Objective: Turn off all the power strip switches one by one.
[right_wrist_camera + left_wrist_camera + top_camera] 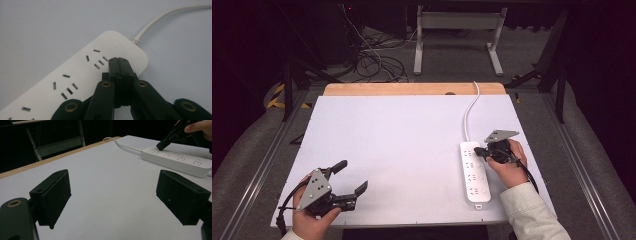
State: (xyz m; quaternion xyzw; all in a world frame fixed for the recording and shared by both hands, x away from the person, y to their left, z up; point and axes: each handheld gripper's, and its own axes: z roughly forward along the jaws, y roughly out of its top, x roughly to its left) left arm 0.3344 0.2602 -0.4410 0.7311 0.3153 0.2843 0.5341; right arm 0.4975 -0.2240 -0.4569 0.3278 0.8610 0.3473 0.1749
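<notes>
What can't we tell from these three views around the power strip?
- Contact: right gripper jaws shut over the power strip; their tips hide whether they touch it.
- Cord: its plug end runs past the table's far edge, high view.
- Strip's embossed logo: too small, right gripper view.

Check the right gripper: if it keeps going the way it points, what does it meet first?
Probably the white power strip. The right gripper, jaws shut, points down at the cord end beside the first socket; whether it already touches is unclear.
</notes>
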